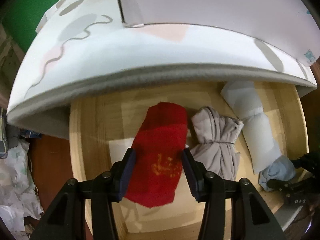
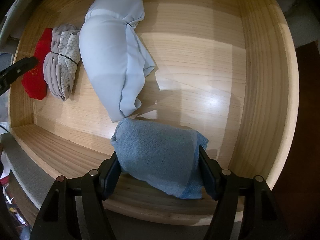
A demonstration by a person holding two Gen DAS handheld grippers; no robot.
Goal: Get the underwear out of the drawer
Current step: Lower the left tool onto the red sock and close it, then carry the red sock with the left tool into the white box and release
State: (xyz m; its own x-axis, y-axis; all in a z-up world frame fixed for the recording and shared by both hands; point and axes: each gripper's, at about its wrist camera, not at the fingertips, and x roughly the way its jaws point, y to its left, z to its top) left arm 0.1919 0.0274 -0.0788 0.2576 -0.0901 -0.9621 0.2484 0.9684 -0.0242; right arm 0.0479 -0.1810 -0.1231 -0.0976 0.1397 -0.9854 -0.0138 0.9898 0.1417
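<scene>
A rolled red underwear (image 1: 160,136) with a yellow print lies lengthwise between the fingers of my left gripper (image 1: 158,154), whose pads press on its sides. It is at the left end of the light wooden drawer (image 2: 260,80). My right gripper (image 2: 158,154) points straight down and is shut on a folded blue underwear (image 2: 160,152) near the drawer's front wall. The right wrist view also shows the red underwear (image 2: 36,82), with a finger of the left gripper (image 2: 20,68) over it.
A grey bundle (image 2: 60,72) tied with a band sits beside the red roll, and a long pale blue roll (image 2: 112,56) lies mid-drawer. A white patterned padded top (image 1: 100,60) overhangs the drawer's back. Crumpled paper (image 1: 14,180) lies outside on the left.
</scene>
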